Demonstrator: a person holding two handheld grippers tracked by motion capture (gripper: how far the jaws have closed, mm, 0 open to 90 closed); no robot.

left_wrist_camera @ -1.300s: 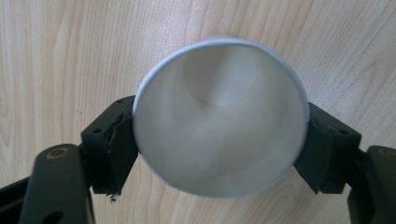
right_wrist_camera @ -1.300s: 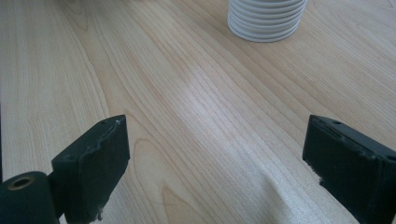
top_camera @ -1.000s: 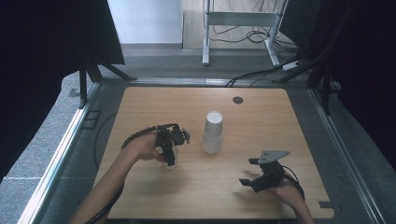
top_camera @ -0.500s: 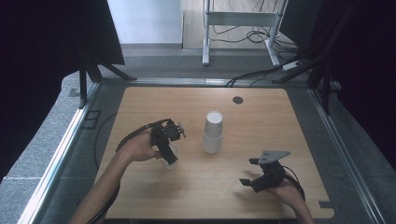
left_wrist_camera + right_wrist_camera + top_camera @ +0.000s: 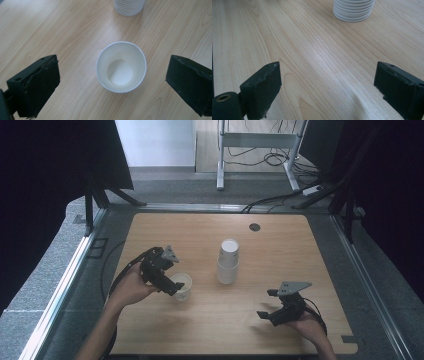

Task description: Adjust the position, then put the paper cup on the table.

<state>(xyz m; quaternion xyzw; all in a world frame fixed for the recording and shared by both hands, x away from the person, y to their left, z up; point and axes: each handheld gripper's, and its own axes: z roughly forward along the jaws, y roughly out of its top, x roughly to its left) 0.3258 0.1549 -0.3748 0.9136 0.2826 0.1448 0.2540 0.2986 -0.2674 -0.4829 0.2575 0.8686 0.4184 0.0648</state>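
I have one paper cup [image 5: 121, 67] standing upright on the bench [image 5: 200, 235], set apart to the left of the cup stack [image 5: 228, 261]. My left hand-held gripper [image 5: 112, 82] has just been opening; its jaws stand spread either side of the cup, clear of it. My right hand-held gripper [image 5: 327, 87] waits spread and empty, below-right of the stack. I judge one cup dealt out, with the stack left to separate.
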